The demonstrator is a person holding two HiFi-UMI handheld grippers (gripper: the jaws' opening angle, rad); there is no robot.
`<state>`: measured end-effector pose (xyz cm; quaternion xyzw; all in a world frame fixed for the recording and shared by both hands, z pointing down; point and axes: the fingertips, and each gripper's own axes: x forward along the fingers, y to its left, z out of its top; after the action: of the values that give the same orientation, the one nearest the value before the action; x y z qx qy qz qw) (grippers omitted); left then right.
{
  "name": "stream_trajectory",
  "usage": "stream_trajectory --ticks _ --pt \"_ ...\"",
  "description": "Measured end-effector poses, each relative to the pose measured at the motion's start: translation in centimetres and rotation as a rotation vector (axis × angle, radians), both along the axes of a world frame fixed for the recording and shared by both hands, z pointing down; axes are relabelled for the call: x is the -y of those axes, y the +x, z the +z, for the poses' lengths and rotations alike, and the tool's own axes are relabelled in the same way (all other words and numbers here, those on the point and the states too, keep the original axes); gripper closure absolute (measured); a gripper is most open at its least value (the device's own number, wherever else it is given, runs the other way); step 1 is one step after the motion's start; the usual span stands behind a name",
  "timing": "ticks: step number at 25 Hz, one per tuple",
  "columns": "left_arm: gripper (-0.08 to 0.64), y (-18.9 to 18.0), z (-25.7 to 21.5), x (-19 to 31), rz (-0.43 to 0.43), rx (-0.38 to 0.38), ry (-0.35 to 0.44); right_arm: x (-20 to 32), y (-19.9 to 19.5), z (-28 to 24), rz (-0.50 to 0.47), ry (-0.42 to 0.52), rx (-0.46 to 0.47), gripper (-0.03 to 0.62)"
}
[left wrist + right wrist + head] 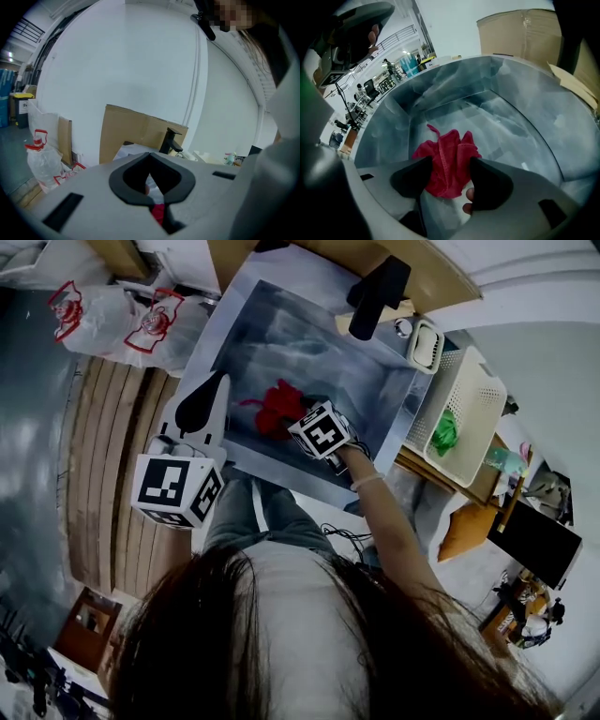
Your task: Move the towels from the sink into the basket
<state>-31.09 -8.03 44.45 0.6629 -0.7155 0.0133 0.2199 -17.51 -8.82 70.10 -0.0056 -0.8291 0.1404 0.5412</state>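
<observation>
A crumpled red towel (pixel 277 407) lies on the floor of the steel sink (pixel 281 329). My right gripper (pixel 450 163) points steeply down into the sink (pixel 511 117). Its jaws stand wide apart, one on each side of the red towel (pixel 449 145), without squeezing it. In the head view its marker cube (pixel 323 432) covers the jaws. My left gripper (pixel 217 382) hovers at the sink's near left rim with its black fingers (pixel 140 180) closed tip to tip and holding nothing. A white basket (pixel 473 390) stands right of the sink with a green towel (pixel 444 432) inside.
A black faucet (pixel 375 292) rises at the sink's far side, with a small white soap holder (pixel 427 343) beside it. Cardboard (pixel 140 133) stands behind the sink. White plastic bags with red print (pixel 122 320) lie on the floor to the left.
</observation>
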Motion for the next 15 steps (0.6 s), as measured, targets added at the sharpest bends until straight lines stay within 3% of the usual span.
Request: stream_trajectory --ticks 6,10,15 --pt "0.552 0.0 0.6 -0.6 -0.036 0.002 -0.015 -0.5 0.1 1.7 -0.009 -0.027 -0.036 0.311" --pt "0.552 0.2 0.5 -0.9 -0.04 0.009 -0.018 -0.4 0.3 2.3 -0.019 0.052 -0.068 0.313" --pt "0.552 0.5 0.2 -1.0 -0.03 0.021 -0.013 -0.7 0.4 2.3 -0.021 0.079 -0.063 0.397"
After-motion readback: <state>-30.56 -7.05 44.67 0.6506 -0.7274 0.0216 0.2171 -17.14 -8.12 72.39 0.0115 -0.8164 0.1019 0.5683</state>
